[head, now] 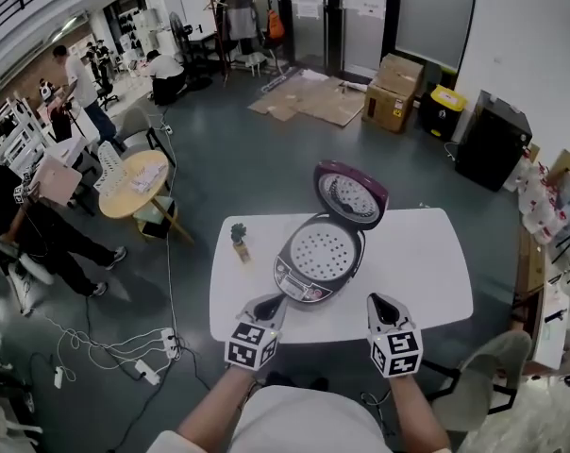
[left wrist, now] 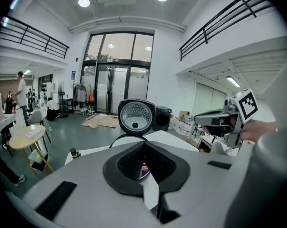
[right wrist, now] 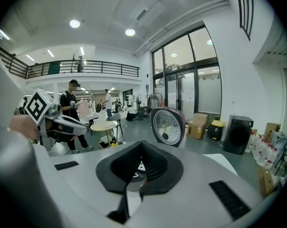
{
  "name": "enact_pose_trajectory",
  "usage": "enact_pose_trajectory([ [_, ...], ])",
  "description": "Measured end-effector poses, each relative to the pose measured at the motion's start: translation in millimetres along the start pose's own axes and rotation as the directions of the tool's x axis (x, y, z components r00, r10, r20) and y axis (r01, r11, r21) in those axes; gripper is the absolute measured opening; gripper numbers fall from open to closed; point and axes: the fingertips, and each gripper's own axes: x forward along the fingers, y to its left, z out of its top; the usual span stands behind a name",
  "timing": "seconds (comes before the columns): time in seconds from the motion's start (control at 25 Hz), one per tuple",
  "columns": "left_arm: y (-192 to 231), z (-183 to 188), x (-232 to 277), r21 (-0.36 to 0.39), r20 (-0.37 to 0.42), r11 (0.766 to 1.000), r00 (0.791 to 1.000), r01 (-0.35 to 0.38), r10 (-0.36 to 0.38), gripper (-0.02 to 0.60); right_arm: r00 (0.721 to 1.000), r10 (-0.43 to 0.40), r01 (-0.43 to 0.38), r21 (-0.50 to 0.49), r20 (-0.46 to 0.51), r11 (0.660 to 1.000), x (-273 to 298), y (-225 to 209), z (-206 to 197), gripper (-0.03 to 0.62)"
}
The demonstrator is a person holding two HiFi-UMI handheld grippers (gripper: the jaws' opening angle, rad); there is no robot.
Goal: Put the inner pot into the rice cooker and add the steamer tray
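The purple rice cooker stands open on the white table, its lid tipped up at the back. A white perforated steamer tray lies in its top; the inner pot is hidden under it. My left gripper hovers at the cooker's front left, jaws shut with nothing between them. My right gripper hovers at the front right, also shut and empty. In the left gripper view the closed jaws point at the lid. In the right gripper view the closed jaws point at the lid.
A small potted plant stands on the table left of the cooker. A chair sits at the table's near right corner. Cables and a power strip lie on the floor at the left, near a round wooden table and people.
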Motion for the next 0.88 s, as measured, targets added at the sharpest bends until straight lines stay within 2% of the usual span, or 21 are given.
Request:
enact_pose_trajectory([
  [0.36, 18.9, -7.7, -23.6, -0.016, 0.012, 0.999, 0.999, 0.048, -0.048, 0.014, 1.000, -0.022, 0.022, 0.055, 0.007, 0.998, -7.1, 21.1, -0.1, 0.012],
  [0.88, 31.8, -5.4, -35.6, -0.022, 0.027, 0.995, 0.995, 0.095, -0.094, 0.014, 0.999, -0.040, 0.039, 0.039, 0.019, 0.998, -0.8, 40.9, 12.2, 0.011],
])
